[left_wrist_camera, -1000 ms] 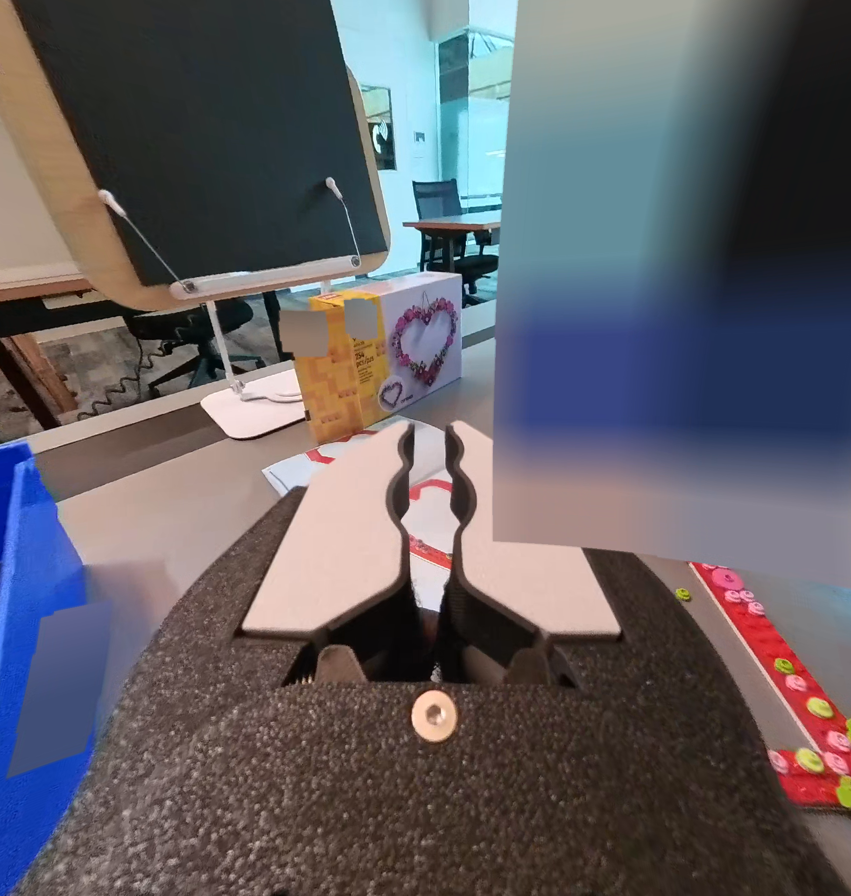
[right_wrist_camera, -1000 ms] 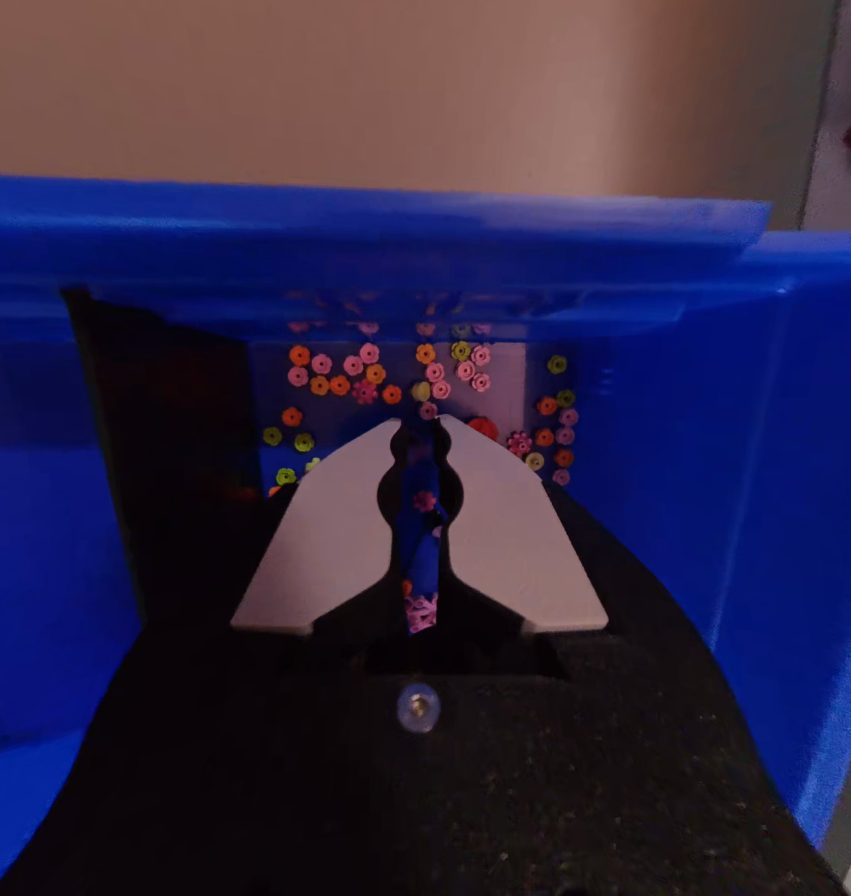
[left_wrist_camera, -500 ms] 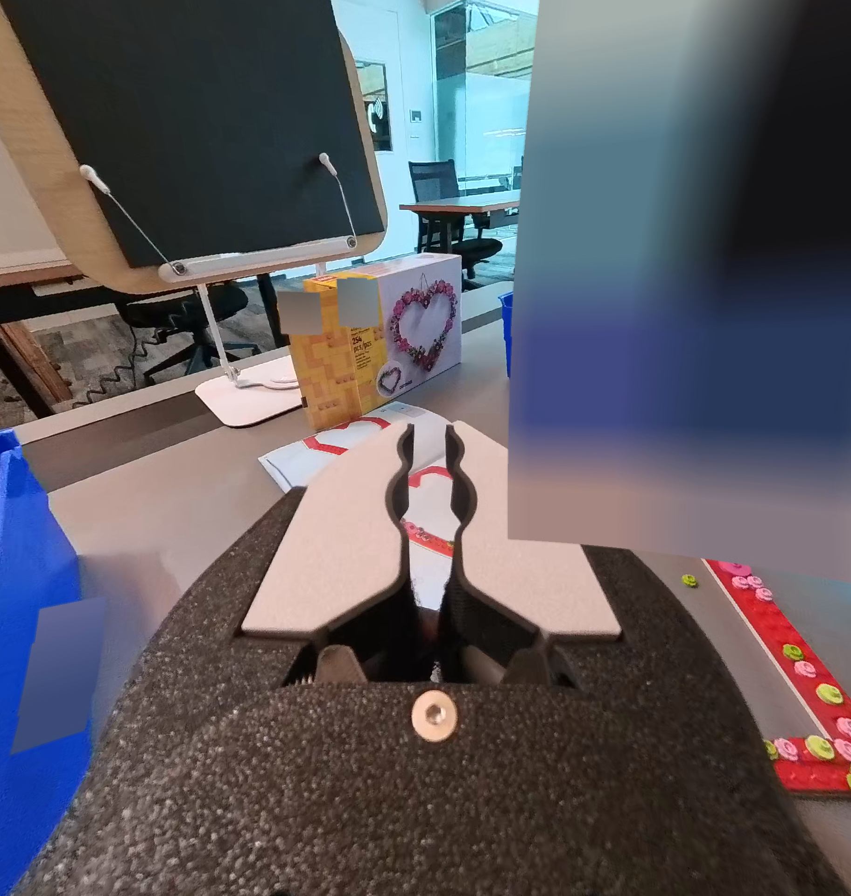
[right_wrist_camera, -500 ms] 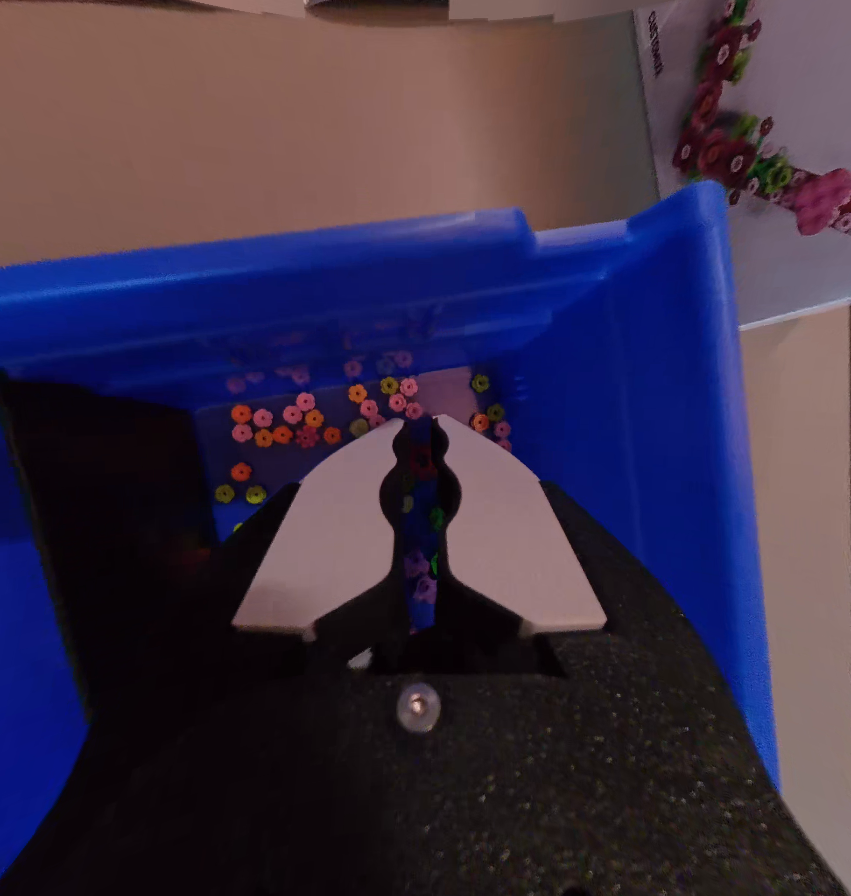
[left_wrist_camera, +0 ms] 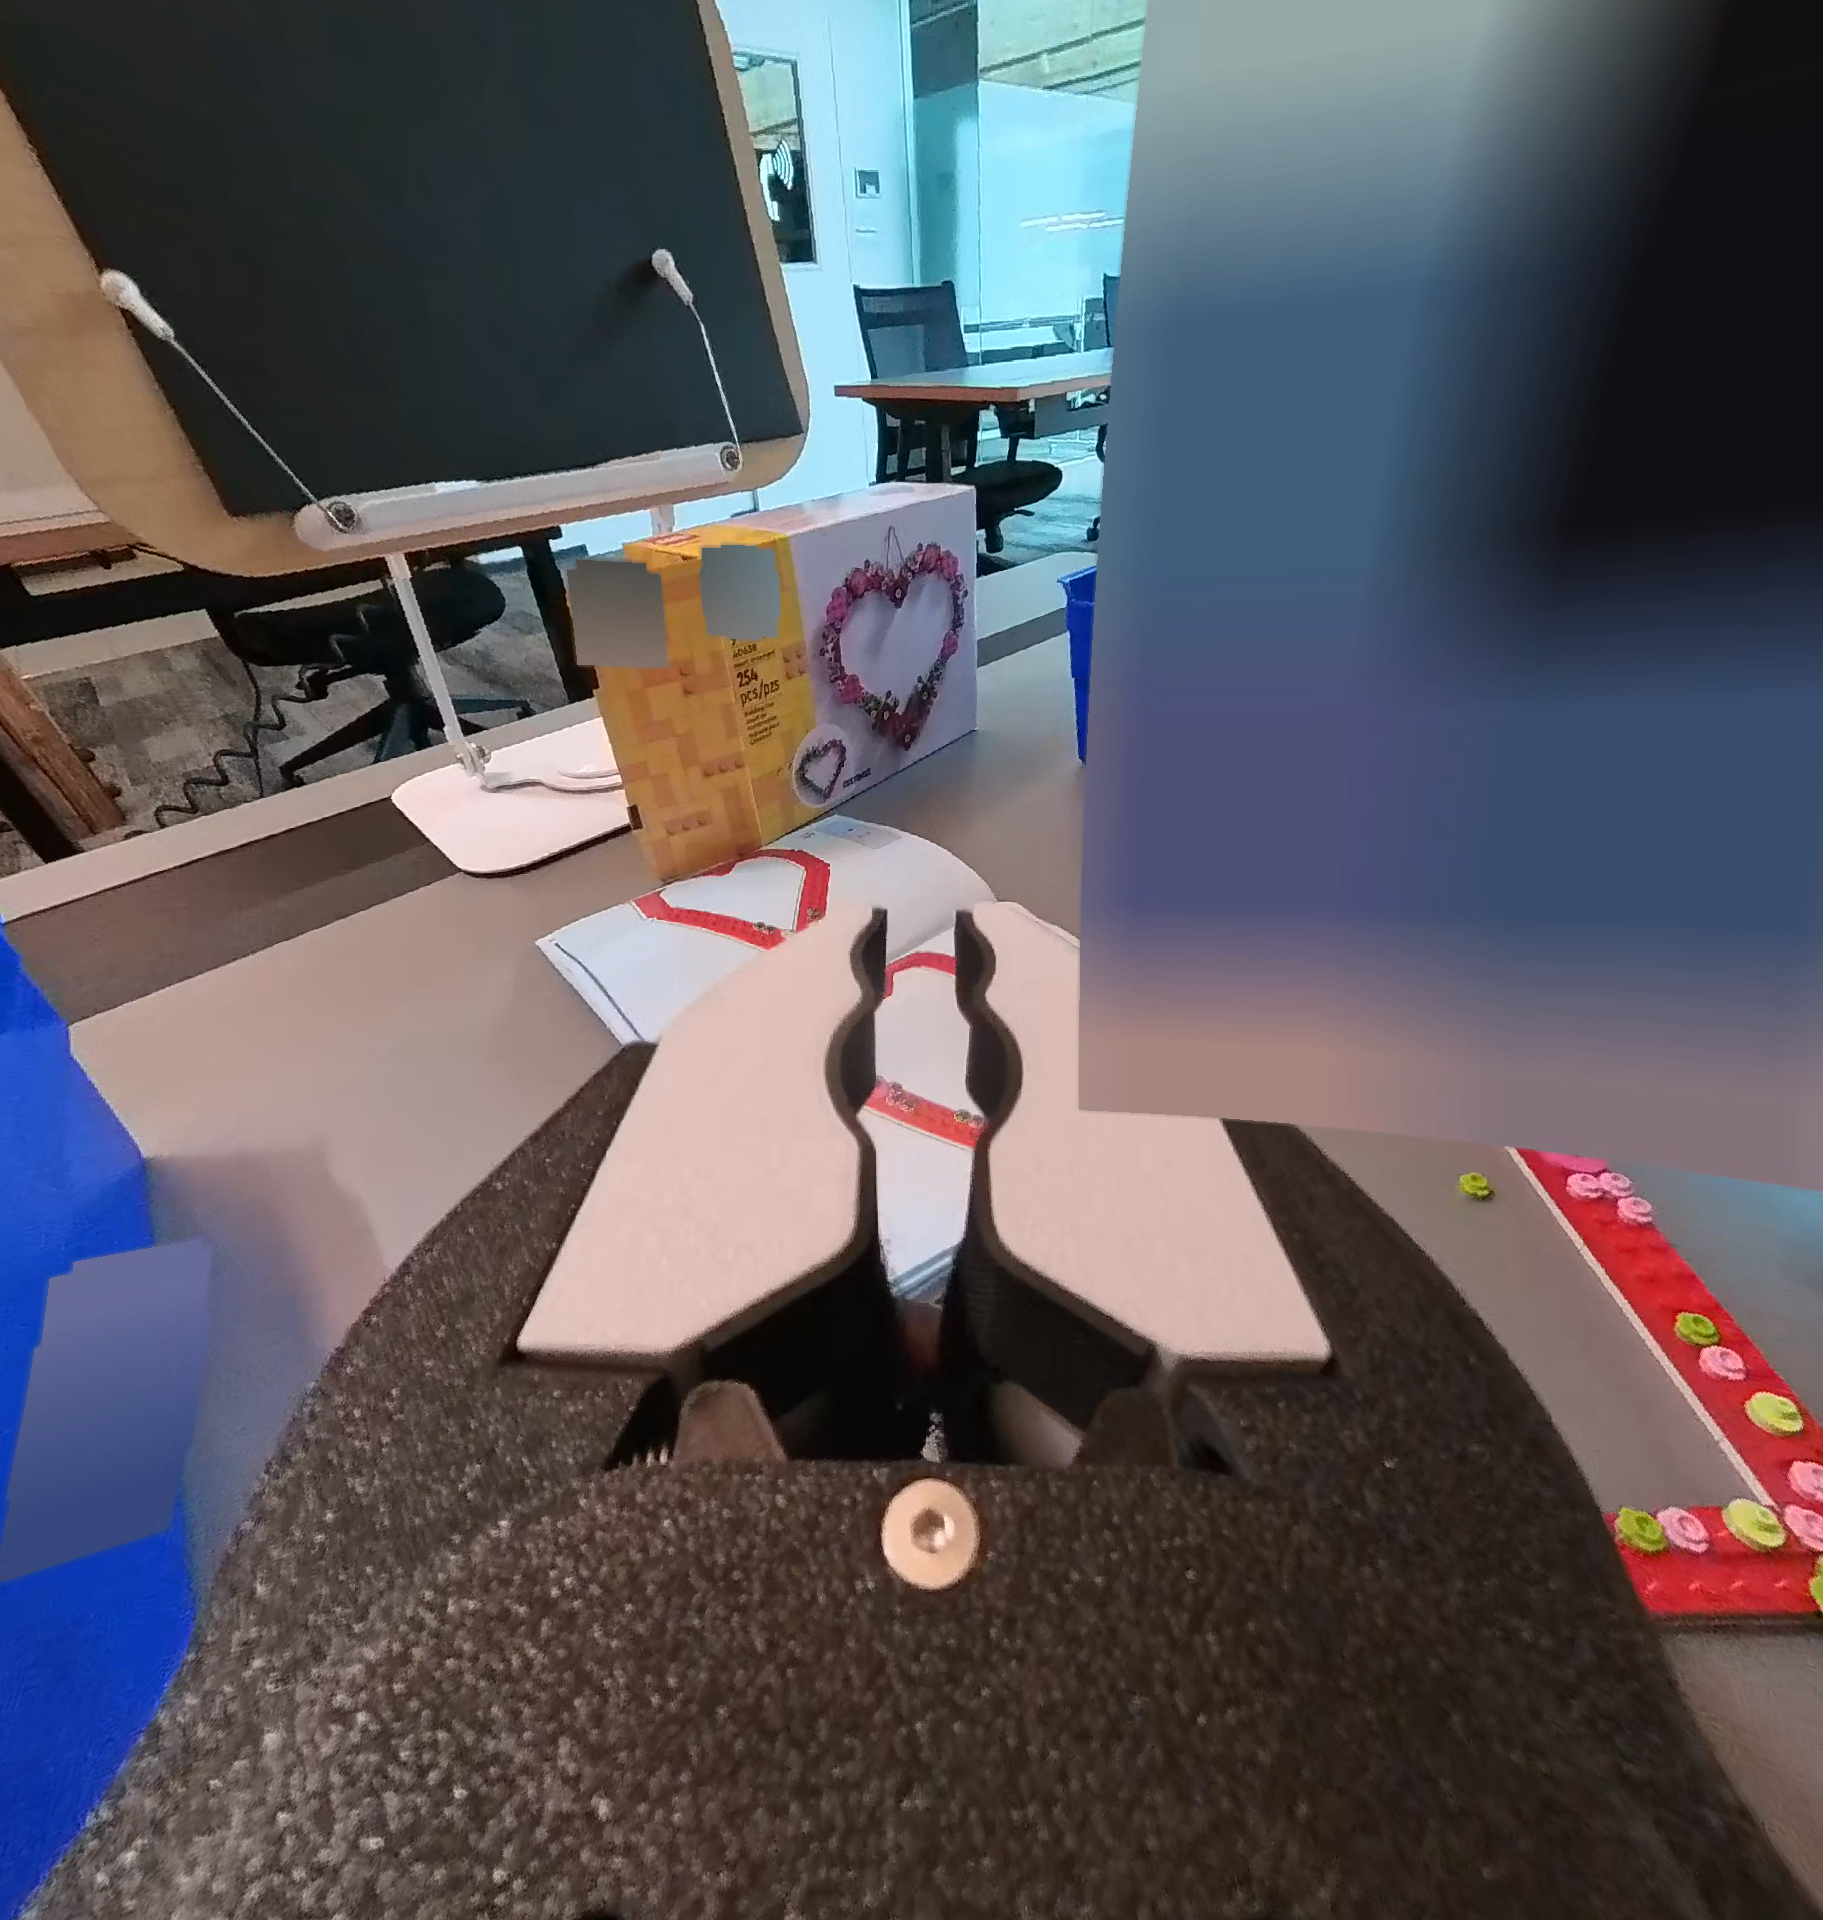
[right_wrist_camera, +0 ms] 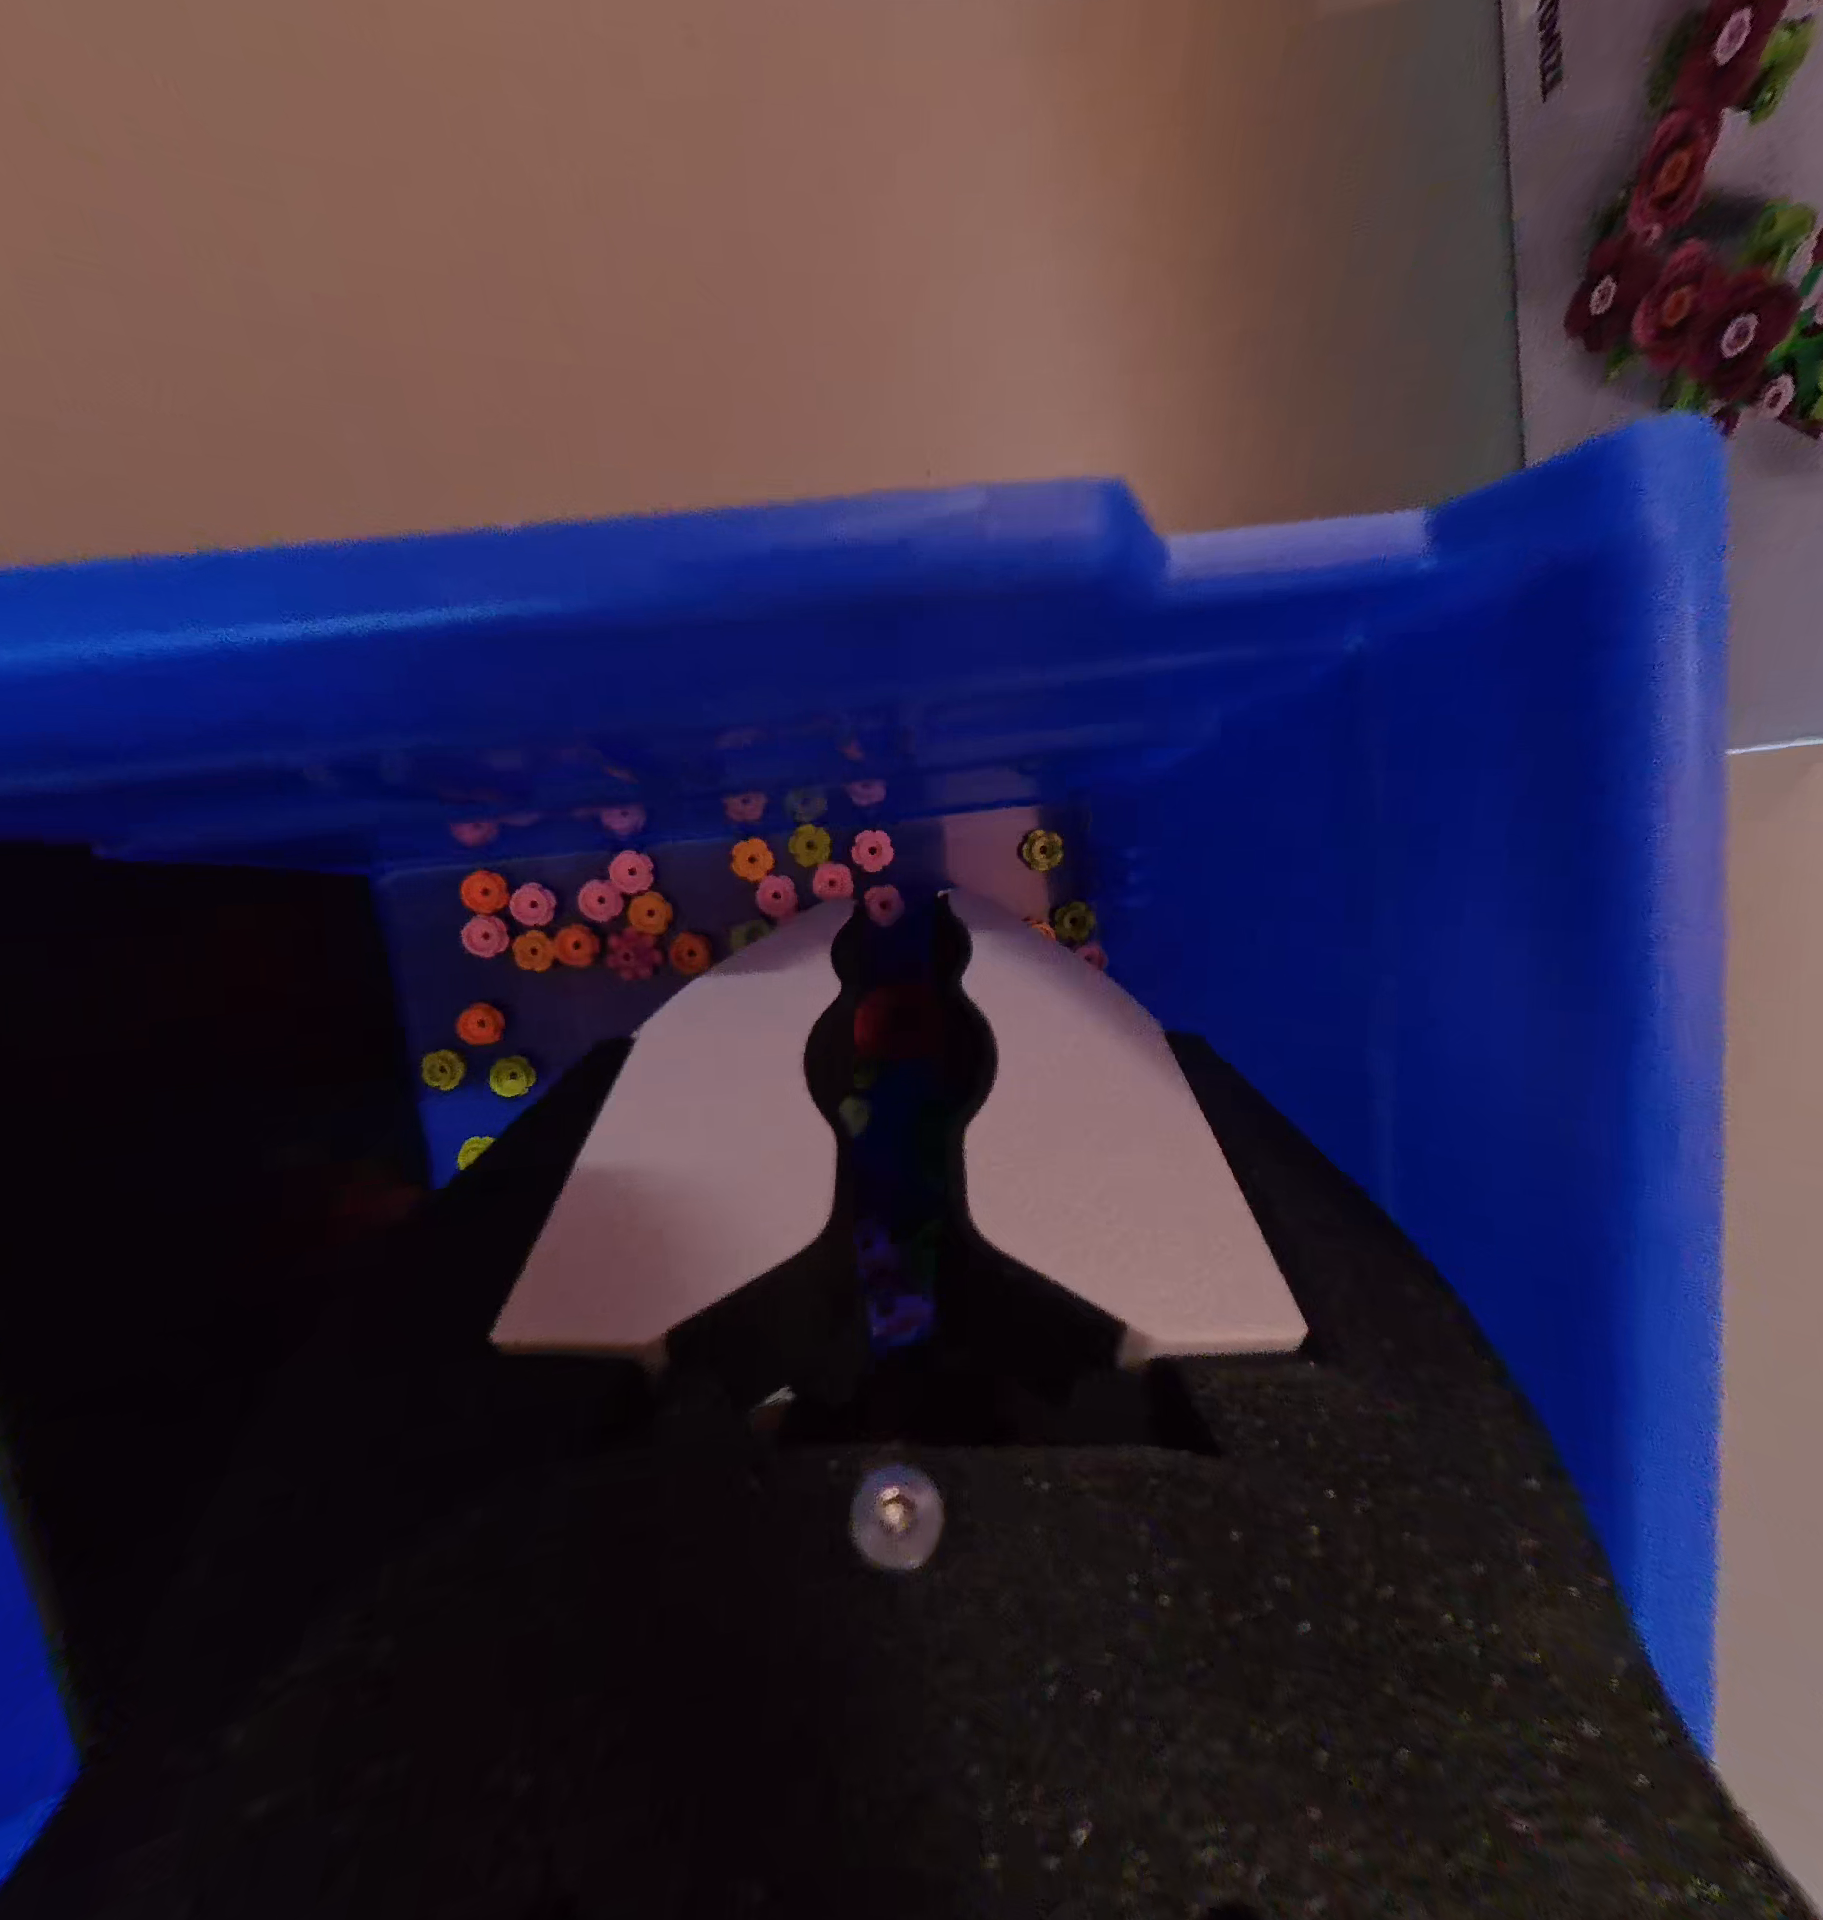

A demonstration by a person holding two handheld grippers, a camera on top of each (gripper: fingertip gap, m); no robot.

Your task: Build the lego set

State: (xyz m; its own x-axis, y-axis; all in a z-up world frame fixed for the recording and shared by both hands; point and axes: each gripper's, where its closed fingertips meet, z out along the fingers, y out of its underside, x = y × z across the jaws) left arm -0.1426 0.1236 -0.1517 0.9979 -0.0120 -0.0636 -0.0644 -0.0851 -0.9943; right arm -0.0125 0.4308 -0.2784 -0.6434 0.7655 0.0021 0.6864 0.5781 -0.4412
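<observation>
Small round lego flower studs point(right_wrist_camera: 574, 925), pink, orange and lime, are lying on the floor of the blue plastic bin point(right_wrist_camera: 1458, 935), just ahead of the right gripper point(right_wrist_camera: 902, 914). Its jaws are standing slightly apart, apparently empty. Picking well probably means isolating one stud. The left gripper point(left_wrist_camera: 917, 925), narrowly parted and empty, is hovering over the open instruction booklet point(left_wrist_camera: 678, 935).

the bin point(right_wrist_camera: 1509, 831) is bright blue, and the small flower studs point(right_wrist_camera: 574, 925) in it are orange, pink and yellow-green. the red plates point(left_wrist_camera: 1655, 1340) carry pink and lime flower studs. the box point(left_wrist_camera: 793, 675) is yellow on one side and white on the other, with a heart of pink and dark red flowers. the tabletop point(left_wrist_camera: 315, 1039) is grey. the booklet point(left_wrist_camera: 741, 914) is white with a red heart outline.
</observation>
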